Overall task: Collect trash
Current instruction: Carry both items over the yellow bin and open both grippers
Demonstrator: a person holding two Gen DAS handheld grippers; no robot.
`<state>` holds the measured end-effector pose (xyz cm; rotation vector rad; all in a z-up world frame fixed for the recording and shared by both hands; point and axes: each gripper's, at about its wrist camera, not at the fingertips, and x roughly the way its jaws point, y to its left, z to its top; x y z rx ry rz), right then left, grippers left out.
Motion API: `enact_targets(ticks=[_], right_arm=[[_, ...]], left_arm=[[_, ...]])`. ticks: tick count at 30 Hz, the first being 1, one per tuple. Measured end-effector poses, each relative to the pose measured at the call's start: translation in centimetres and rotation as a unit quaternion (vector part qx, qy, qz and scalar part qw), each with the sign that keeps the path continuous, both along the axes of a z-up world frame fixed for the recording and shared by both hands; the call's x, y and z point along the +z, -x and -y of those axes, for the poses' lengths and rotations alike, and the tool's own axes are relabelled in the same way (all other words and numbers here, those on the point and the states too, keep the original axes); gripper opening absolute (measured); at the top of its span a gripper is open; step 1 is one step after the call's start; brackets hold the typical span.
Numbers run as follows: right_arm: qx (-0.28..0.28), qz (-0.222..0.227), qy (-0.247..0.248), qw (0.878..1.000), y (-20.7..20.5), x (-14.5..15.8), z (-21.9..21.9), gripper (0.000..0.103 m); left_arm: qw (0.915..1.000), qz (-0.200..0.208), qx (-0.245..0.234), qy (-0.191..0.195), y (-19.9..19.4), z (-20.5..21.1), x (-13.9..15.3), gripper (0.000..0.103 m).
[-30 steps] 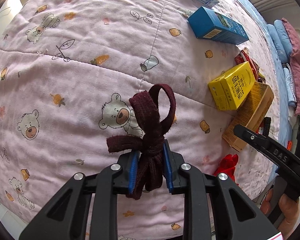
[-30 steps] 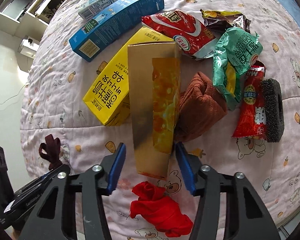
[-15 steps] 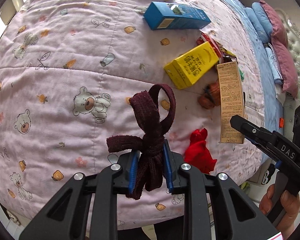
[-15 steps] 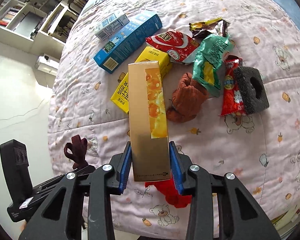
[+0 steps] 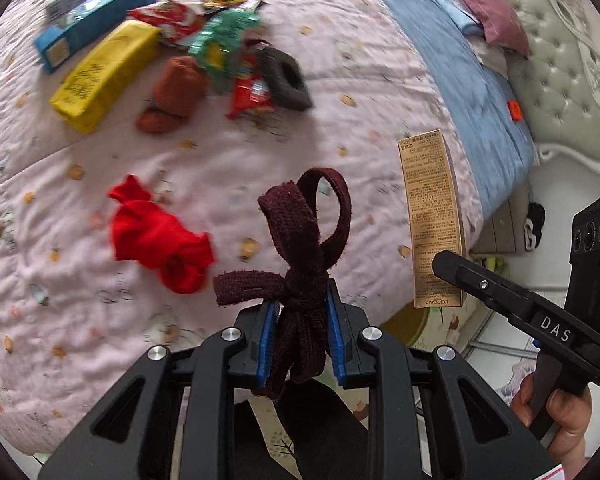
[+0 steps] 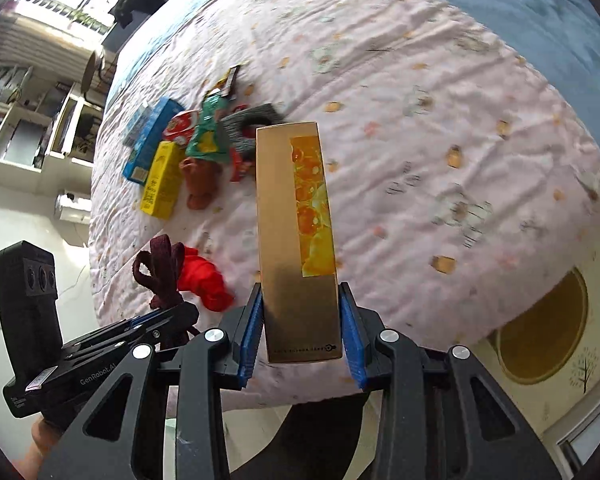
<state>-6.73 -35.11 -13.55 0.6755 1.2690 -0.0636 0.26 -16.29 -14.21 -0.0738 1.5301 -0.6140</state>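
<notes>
My left gripper (image 5: 300, 320) is shut on a dark maroon knotted fabric strap (image 5: 304, 240), held above the pink bed edge. It also shows in the right wrist view (image 6: 160, 276). My right gripper (image 6: 302, 320) is shut on a tall gold carton (image 6: 298, 236), held upright off the bed. The carton also shows in the left wrist view (image 5: 430, 216). A red cloth (image 5: 156, 236) lies on the quilt below the left gripper.
A pile lies farther on the pink quilt (image 5: 340, 92): yellow box (image 5: 104, 72), blue box (image 5: 96, 20), brown cloth (image 5: 176, 88), snack wrappers (image 5: 224, 36), dark ring sponge (image 5: 286, 80). A yellow-lined bin (image 6: 540, 328) stands on the floor beside the bed.
Both grippers have pulled back from the pile toward the bed's edge and swung right. The right gripper closed on the gold carton a second ago and lifted it.
</notes>
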Motion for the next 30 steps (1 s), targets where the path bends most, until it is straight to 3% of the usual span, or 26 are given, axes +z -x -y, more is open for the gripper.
enact_targets(ticks=[6, 15, 20, 26, 28, 30], right_arm=[[-0.105, -0.023, 0.008, 0.994, 11.6, -1.1, 9.9, 0.036], [-0.235, -0.077, -0.003, 0.969, 27.7, -5.0, 19.5, 0.036], [-0.271, -0.079, -0.009, 0.959, 32.0, -6.5, 22.3, 0.036], [-0.288, -0.064, -0.006, 0.956, 33.9, -7.3, 25.0, 0.036], [-0.288, -0.063, -0.009, 0.956, 34.0, -7.7, 25.8, 0.038], [-0.290, -0.069, -0.013, 0.955, 34.2, -8.3, 26.4, 0.058]], left_arm=[[0.9937, -0.026, -0.109, 0.002, 7.7, 12.4, -1.8, 0.023], [0.9688, -0.056, -0.241, -0.011, 20.0, 27.7, -5.8, 0.024], [0.9584, -0.055, -0.279, -0.025, 23.9, 32.8, -7.9, 0.024], [0.9520, -0.048, -0.301, -0.030, 24.7, 36.2, -8.9, 0.024], [0.9507, -0.040, -0.304, -0.043, 24.8, 36.8, -9.2, 0.035], [0.9503, -0.022, -0.304, -0.065, 24.6, 37.3, -9.3, 0.088]])
